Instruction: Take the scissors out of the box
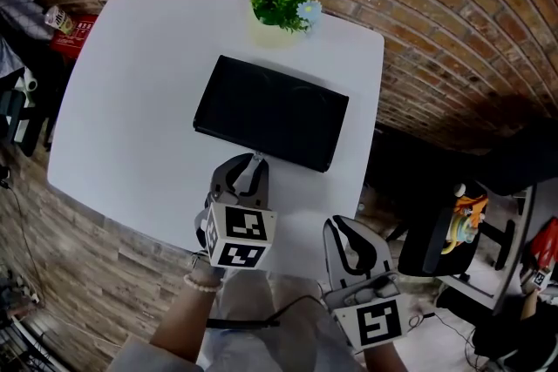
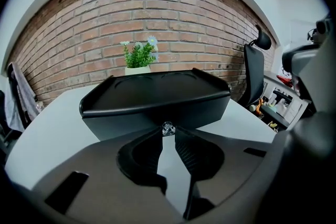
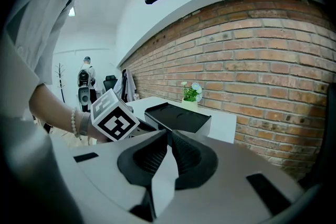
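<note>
A flat black box (image 1: 270,111) lies closed on the white table (image 1: 131,100); no scissors show in any view. My left gripper (image 1: 255,159) sits at the middle of the box's near side. In the left gripper view its jaws (image 2: 168,132) are shut on a small clear knob (image 2: 168,127) on the box front (image 2: 157,105). My right gripper (image 1: 343,225) hangs off the table's near right edge, close to the person's body. Its jaws (image 3: 168,132) are shut with nothing between them. From there the box (image 3: 178,115) and the left gripper's marker cube (image 3: 114,115) show ahead.
A potted plant (image 1: 281,0) with pale flowers stands at the table's far edge, just behind the box. A brick wall (image 1: 453,22) runs along the back and right. A dark chair (image 1: 436,231) and clutter stand on the floor to the right.
</note>
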A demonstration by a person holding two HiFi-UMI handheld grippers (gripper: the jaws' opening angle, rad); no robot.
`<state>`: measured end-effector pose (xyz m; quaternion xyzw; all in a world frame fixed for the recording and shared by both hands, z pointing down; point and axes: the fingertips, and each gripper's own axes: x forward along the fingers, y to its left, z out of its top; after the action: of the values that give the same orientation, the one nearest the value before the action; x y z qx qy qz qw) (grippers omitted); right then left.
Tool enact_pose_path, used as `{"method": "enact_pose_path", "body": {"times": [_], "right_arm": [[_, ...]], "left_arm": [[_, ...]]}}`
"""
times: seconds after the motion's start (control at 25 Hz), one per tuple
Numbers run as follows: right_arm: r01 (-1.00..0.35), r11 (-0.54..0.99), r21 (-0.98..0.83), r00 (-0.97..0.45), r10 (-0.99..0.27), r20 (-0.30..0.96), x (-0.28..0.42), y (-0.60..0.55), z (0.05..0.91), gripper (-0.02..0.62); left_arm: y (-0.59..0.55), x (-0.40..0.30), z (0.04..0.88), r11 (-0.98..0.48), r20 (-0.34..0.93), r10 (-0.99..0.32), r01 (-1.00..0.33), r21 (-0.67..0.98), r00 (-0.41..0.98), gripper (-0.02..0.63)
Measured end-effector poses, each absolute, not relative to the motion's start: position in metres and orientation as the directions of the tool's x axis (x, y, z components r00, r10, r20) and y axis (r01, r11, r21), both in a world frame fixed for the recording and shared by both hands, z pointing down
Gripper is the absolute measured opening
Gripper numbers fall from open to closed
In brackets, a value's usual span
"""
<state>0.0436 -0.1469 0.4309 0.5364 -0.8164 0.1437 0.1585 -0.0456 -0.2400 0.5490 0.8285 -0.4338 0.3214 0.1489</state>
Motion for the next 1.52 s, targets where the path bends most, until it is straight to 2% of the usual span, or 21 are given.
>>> {"method": "enact_pose_path", "body": {"times": [1.52], "right_arm": [[-0.831, 0.554, -0.039, -0.523, -0.756, 0.394, 0.026, -0.098, 0.421, 0.057]], "left_arm": [[-0.164, -0.069, 0.548, -0.517, 0.696, -0.631, -0.854, -0.05, 0.341, 0.086]]}}
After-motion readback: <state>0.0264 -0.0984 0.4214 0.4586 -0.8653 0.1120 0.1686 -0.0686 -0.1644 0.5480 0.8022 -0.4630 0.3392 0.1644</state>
